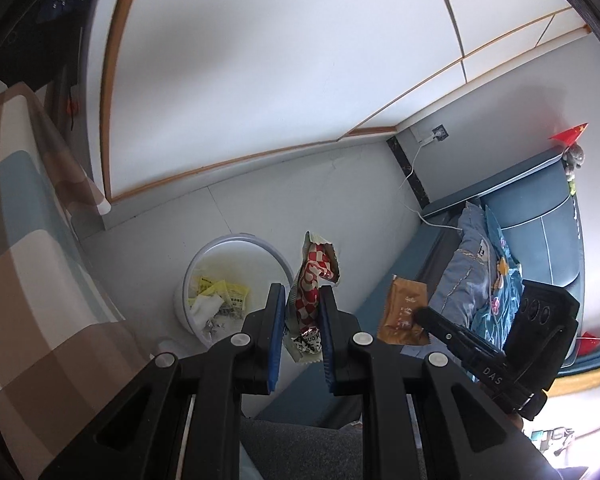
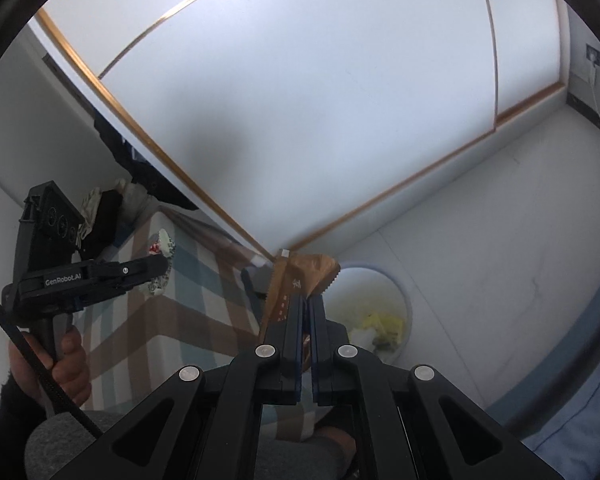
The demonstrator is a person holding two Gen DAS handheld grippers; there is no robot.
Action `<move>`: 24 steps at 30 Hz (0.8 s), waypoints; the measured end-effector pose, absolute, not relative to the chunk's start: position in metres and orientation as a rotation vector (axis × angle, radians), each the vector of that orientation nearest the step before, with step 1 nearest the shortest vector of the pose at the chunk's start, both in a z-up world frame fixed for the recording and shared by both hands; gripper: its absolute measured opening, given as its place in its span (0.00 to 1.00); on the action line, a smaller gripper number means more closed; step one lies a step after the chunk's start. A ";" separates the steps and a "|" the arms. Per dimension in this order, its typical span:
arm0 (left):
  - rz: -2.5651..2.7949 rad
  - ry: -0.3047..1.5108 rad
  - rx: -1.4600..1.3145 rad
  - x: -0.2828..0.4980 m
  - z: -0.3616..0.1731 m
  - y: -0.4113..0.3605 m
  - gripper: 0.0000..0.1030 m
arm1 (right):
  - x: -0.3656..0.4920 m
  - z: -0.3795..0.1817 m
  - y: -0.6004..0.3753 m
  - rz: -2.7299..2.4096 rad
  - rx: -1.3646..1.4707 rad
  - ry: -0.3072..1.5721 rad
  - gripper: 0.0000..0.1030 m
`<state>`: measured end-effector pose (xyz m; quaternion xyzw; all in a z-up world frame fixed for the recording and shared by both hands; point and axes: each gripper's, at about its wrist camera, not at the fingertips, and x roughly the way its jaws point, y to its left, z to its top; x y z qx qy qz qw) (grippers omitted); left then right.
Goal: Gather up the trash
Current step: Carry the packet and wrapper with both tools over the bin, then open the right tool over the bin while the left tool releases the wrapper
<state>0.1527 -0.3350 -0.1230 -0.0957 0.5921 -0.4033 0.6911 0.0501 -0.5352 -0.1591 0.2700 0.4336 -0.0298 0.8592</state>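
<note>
My left gripper (image 1: pixel 300 300) is shut on a red-and-white checkered wrapper (image 1: pixel 314 280) and holds it in the air just right of the white trash bin (image 1: pixel 196 268). The bin stands on the floor and holds yellow and white wrappers (image 1: pixel 220 296). My right gripper (image 2: pixel 305 300) is shut on a brown wrapper (image 2: pixel 300 280), held above and left of the same bin (image 2: pixel 404 300). In the left wrist view the right gripper (image 1: pixel 424 316) shows with the brown wrapper (image 1: pixel 404 312). In the right wrist view the left gripper (image 2: pixel 156 272) shows with its wrapper (image 2: pixel 166 246).
A table with a brown, blue and white checked cloth (image 1: pixel 24 240) stands left of the bin, also in the right wrist view (image 2: pixel 172 320). A blue sofa (image 1: pixel 532 216) with bedding (image 1: pixel 476 264) lies to the right. A white wardrobe (image 1: pixel 260 60) fills the back.
</note>
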 end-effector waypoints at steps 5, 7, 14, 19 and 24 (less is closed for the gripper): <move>-0.902 1.391 -0.184 0.158 -0.145 -0.362 0.12 | 0.066 -0.217 -0.554 -0.058 0.651 1.014 0.02; -0.892 1.420 -0.175 0.162 -0.155 -0.371 0.12 | 0.067 -0.235 -0.562 -0.050 0.677 1.053 0.03; -0.851 1.513 -0.164 0.174 -0.182 -0.391 0.12 | 0.093 -0.289 -0.559 -0.014 0.726 1.167 0.14; -0.817 1.558 -0.135 0.178 -0.196 -0.405 0.12 | 0.093 -0.305 -0.574 -0.046 0.778 1.174 0.24; -0.818 1.589 -0.100 0.171 -0.203 -0.417 0.12 | 0.079 -0.303 -0.586 -0.082 0.780 1.154 0.42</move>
